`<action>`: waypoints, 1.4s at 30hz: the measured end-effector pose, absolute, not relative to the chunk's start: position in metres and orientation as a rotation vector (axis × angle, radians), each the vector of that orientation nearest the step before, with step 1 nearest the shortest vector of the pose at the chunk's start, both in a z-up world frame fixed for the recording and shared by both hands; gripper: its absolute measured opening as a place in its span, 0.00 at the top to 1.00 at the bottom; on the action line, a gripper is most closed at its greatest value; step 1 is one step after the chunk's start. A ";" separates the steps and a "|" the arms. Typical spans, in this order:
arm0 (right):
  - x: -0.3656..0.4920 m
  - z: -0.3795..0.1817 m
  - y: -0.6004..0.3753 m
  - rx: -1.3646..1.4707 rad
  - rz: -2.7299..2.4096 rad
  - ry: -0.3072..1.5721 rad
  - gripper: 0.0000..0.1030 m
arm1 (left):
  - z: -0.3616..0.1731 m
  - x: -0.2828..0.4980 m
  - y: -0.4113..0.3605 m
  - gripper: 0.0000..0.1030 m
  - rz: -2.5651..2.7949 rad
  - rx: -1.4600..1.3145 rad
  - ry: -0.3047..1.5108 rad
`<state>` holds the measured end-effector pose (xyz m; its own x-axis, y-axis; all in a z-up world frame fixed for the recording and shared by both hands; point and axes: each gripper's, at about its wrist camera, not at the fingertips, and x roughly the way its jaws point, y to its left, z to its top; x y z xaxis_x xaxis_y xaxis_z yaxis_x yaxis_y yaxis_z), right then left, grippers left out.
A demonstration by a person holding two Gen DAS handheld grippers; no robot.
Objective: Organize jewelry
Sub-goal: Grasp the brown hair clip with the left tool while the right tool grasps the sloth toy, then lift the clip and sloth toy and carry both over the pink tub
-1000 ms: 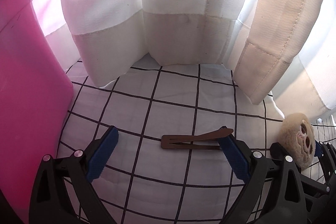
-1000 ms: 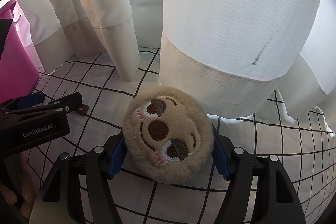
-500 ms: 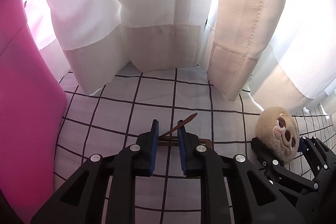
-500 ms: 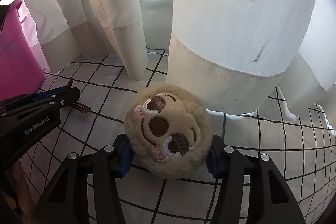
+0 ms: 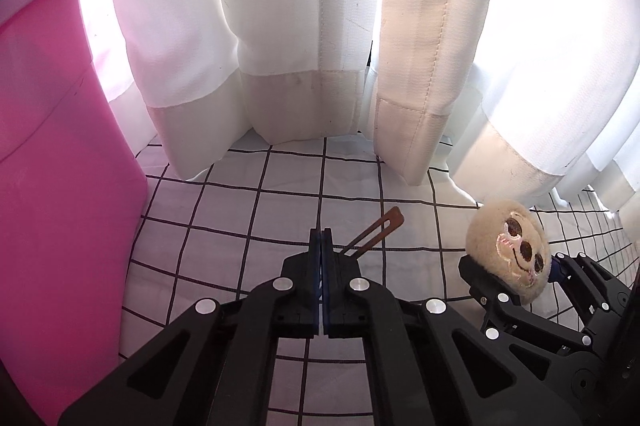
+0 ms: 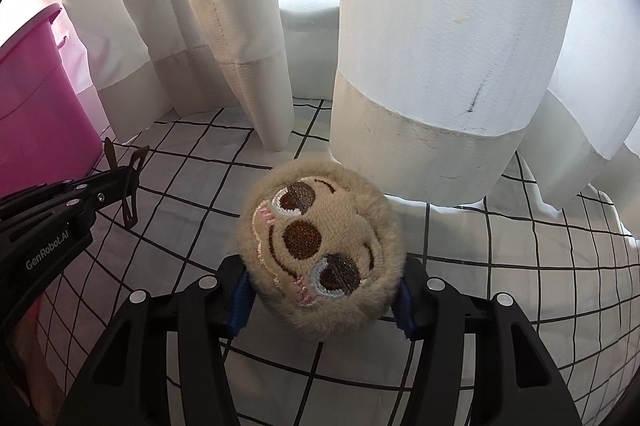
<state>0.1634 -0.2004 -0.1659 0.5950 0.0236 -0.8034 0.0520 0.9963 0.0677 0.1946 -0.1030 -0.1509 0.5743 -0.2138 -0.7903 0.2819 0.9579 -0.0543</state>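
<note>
Brown hair clip (image 5: 374, 232), thin, stiff and light, pinched at its hinge end by the closed left tongs (image 5: 321, 240); soft plush (image 6: 320, 252) squeezed between the right tongs (image 6: 322, 300)

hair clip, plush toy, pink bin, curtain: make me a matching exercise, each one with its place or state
Things:
1. hair clip
2. plush toy
3. pink bin
4. curtain

Places or states:
A. hangs at the back
B. pinched in the shut left claw
C. stands at the left edge
D. squeezed in the right claw

Pairs: 1-B, 2-D, 3-C, 4-A
</note>
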 end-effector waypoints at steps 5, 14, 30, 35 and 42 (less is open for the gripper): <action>0.159 -0.159 -0.201 0.097 -0.014 0.918 0.48 | -0.132 0.181 -0.093 0.99 -0.298 0.078 0.888; 0.137 -0.137 -0.205 0.104 -0.009 0.881 0.48 | -0.118 0.172 -0.084 0.99 -0.307 0.066 0.846; 0.100 -0.083 -0.193 0.104 -0.006 0.800 0.48 | -0.060 0.135 -0.061 0.99 -0.324 0.066 0.750; 0.093 -0.056 -0.184 0.092 0.012 0.754 0.48 | -0.038 0.126 -0.055 0.99 -0.333 0.062 0.712; 0.094 -0.022 -0.171 0.069 0.037 0.695 0.48 | -0.010 0.120 -0.040 0.99 -0.317 0.052 0.659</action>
